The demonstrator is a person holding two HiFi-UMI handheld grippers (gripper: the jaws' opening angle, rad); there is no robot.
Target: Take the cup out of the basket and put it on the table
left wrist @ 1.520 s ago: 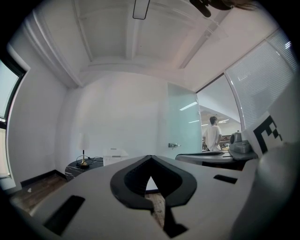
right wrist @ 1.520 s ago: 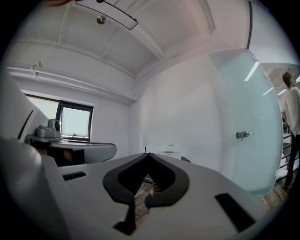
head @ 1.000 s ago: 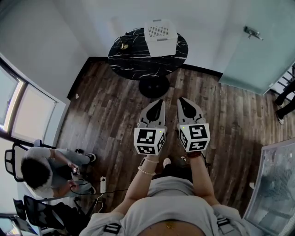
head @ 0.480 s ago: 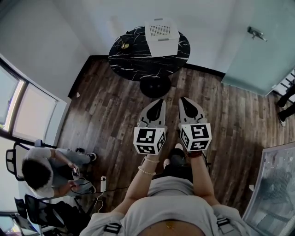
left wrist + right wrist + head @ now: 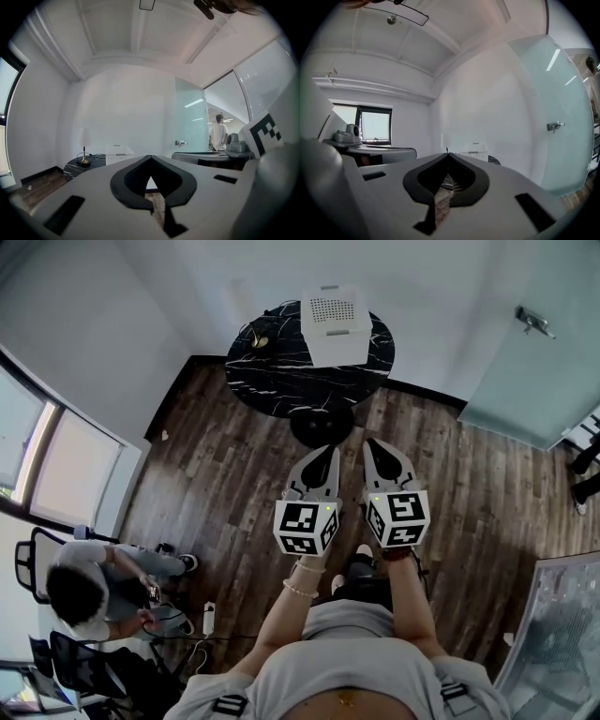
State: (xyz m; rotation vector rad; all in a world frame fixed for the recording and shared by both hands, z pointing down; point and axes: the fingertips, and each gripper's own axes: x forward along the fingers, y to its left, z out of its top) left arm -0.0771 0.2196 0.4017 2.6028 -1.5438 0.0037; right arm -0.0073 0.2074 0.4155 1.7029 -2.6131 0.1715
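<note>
A white perforated basket [image 5: 335, 312] stands on the round black marble table [image 5: 281, 371] ahead of me; no cup shows in any view. My left gripper [image 5: 328, 448] and right gripper [image 5: 370, 442] are held side by side over the wooden floor, well short of the table, both shut and empty. In the left gripper view the jaws of the left gripper [image 5: 150, 157] meet at the tip, with the basket [image 5: 119, 152] small behind them. From the right gripper [image 5: 447, 152], likewise shut, the basket [image 5: 474, 153] shows just beyond the tip.
A small gold lamp [image 5: 261, 338] with a cable sits on the table's left side. The table's black pedestal foot [image 5: 322, 425] is close in front. A person [image 5: 84, 587] sits at lower left. A frosted glass door [image 5: 534, 352] is at right, and a glass desk [image 5: 562, 634] at lower right.
The table and basket have drawn nearer and lower in the head view as I walk toward them. Both grippers stay shut and side by side.
</note>
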